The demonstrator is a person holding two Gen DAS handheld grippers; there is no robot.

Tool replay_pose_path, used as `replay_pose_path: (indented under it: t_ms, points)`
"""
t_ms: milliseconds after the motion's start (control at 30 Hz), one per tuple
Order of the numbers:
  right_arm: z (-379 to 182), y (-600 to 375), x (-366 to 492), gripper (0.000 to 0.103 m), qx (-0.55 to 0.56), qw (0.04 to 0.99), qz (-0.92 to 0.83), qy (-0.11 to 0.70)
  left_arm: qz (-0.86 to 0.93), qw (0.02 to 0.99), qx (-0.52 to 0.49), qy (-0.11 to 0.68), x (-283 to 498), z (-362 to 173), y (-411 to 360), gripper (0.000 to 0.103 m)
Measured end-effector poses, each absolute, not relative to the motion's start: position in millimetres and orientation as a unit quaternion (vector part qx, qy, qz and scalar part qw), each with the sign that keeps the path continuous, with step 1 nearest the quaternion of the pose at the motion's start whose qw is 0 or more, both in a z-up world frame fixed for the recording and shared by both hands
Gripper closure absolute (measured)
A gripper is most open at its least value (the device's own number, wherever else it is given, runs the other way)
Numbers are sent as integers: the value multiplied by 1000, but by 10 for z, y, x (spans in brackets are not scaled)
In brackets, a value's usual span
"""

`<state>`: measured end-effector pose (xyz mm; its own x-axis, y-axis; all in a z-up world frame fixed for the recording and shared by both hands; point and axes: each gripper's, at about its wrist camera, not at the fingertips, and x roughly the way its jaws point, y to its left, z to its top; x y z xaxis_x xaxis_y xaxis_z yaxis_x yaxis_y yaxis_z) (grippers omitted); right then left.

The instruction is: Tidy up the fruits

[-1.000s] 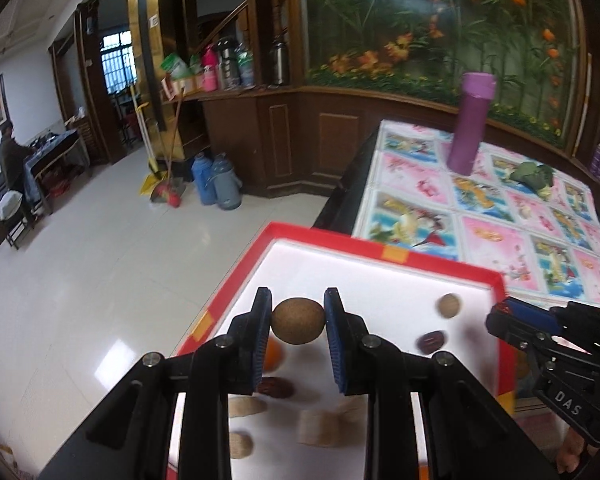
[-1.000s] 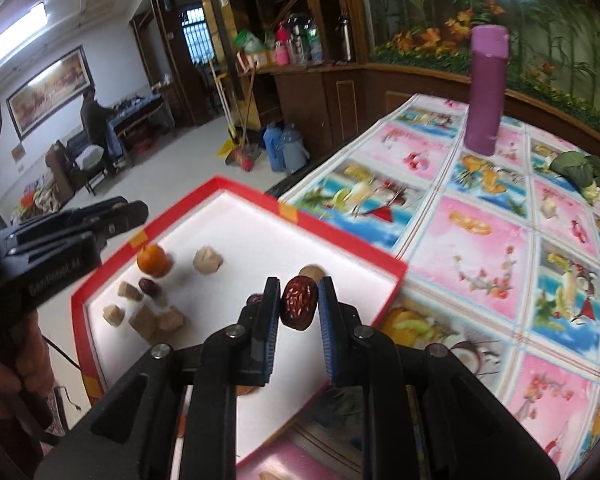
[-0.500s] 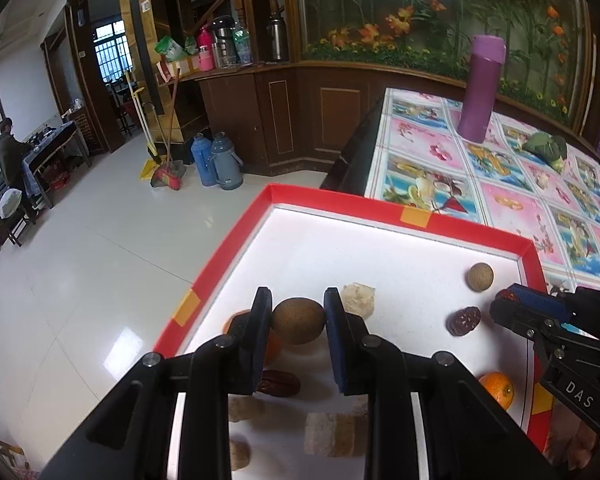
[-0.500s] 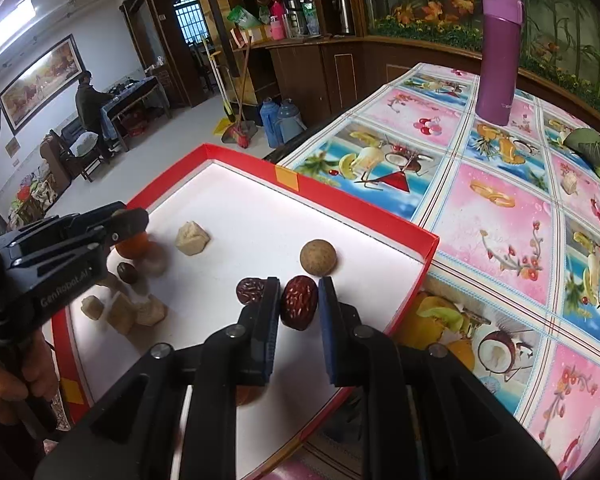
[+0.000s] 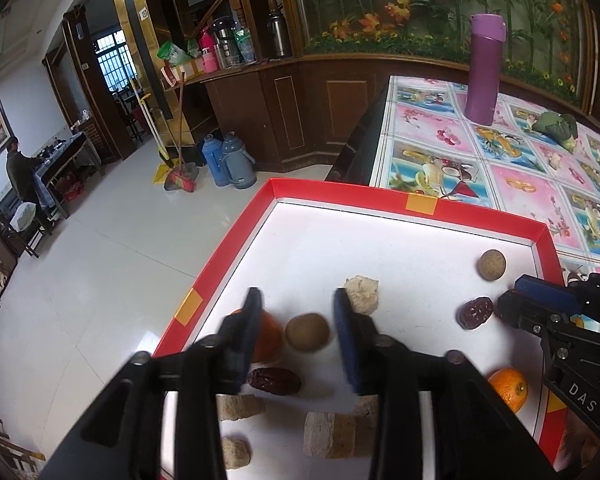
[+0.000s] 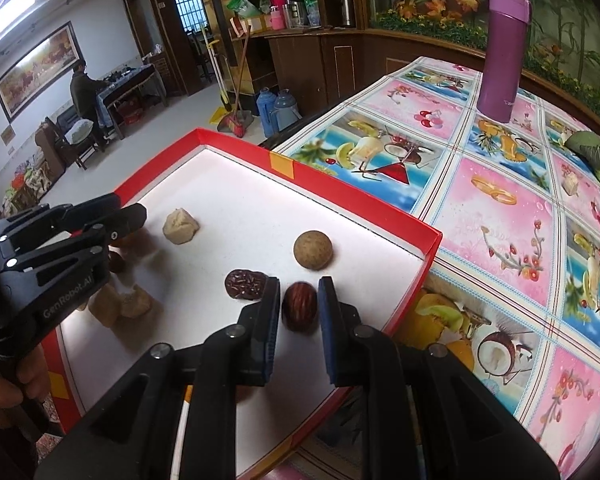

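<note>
Red-rimmed white tray (image 5: 332,194) at the edge of a fruit-print tablecloth (image 6: 500,184), tiled hall beyond. Best to lift the left gripper (image 5: 296,320) straight up, clear of the brown round fruit (image 5: 307,331) lying loose on the tray between its opening jaws, beside the orange (image 5: 269,336). Right gripper (image 6: 299,306) clamped on a red date (image 6: 299,305); wise to lower it next to the dark date (image 6: 246,283) before letting go, gently, no rolling

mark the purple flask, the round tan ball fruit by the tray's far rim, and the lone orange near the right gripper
tall purple flask (image 5: 483,76), left wrist view, mid body
round tan ball fruit (image 5: 491,265), left wrist view, centre
small orange citrus (image 5: 509,389), left wrist view, centre of its peel
</note>
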<state>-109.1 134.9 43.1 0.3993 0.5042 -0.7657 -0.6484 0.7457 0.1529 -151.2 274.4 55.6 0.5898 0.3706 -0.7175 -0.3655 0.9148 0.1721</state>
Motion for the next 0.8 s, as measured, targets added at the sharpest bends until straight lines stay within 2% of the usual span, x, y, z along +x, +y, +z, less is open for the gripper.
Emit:
replay_pose_path:
  t_ms: [100,367,467,567,800]
  points:
    - [438,1338,-1093,81,-87,832,344,426,209,893,5,399,-1533,582,2716,51]
    - [495,1208,-1119,81,-69,835,344,423,215,898,3,385,-1613,678,2648,43]
    - [540,1157,-1150,81,-65,838,344,418,223,901,3,372,-1663,753,2626,40]
    - [596,1106,-1198,81,-60,842,346,411,231,905,3,359,-1715,838,2602,32]
    - [724,987,-1317,81,-53,849,346,395,243,913,3,327,-1835,1027,2523,25]
